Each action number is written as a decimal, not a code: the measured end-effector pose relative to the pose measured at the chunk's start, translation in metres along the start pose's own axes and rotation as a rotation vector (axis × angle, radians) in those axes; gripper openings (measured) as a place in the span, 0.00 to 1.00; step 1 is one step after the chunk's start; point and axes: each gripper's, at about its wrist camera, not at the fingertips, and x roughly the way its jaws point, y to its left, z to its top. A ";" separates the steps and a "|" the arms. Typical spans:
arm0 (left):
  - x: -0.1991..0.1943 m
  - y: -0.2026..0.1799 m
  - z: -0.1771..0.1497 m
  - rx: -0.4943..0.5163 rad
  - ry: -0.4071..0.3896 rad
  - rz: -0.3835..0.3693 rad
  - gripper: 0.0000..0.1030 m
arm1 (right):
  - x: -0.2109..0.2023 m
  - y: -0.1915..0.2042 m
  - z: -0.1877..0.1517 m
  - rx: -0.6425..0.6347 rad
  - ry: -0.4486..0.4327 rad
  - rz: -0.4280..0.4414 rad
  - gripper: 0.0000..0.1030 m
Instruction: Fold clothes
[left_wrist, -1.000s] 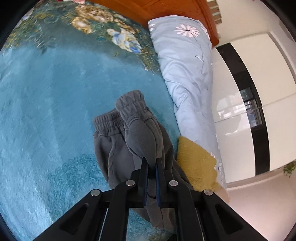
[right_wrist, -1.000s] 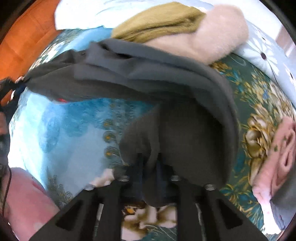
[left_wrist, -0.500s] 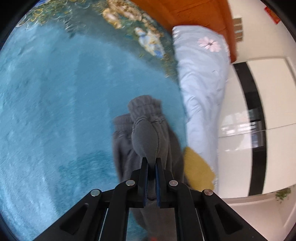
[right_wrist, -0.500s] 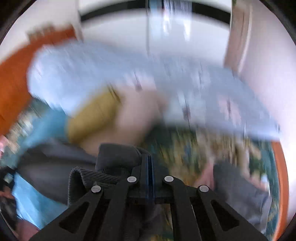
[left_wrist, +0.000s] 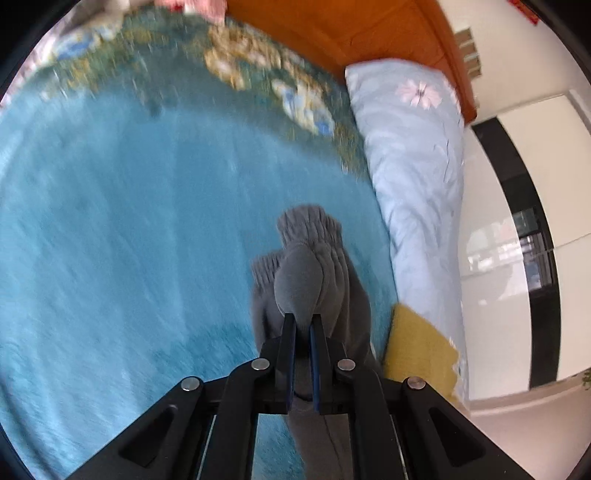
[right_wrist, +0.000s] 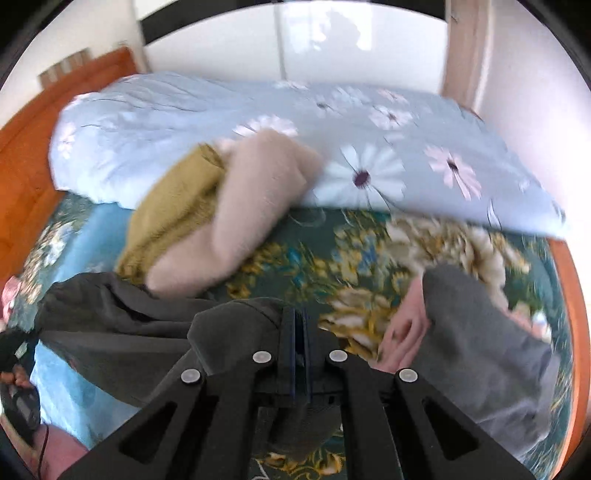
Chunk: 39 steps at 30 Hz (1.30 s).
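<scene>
Grey sweatpants hang over the blue bedspread. My left gripper is shut on a fold of one leg, and the elastic cuffs lie ahead of its tips. In the right wrist view the same dark grey pants stretch to the left, and my right gripper is shut on their cloth, with a bunch just left of its fingers.
A light blue flowered duvet lies along the far side, with a mustard garment and a beige fleece against it. Another grey garment over pink cloth lies at the right. An orange wooden headboard and white wardrobe doors border the bed.
The right gripper has swung up, from facing down at the draped pants to facing the duvet, with the pants now low and to the left. The left gripper has shifted with the leg.
</scene>
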 end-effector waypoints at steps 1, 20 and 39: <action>-0.010 0.002 0.002 0.007 -0.033 0.018 0.07 | -0.004 0.002 -0.002 -0.021 0.002 0.008 0.03; -0.096 0.085 0.030 -0.266 -0.143 0.279 0.07 | -0.029 -0.004 -0.139 -0.050 0.230 0.125 0.02; -0.106 0.030 0.018 0.010 -0.308 0.369 0.58 | 0.105 0.044 -0.100 -0.189 0.297 -0.085 0.56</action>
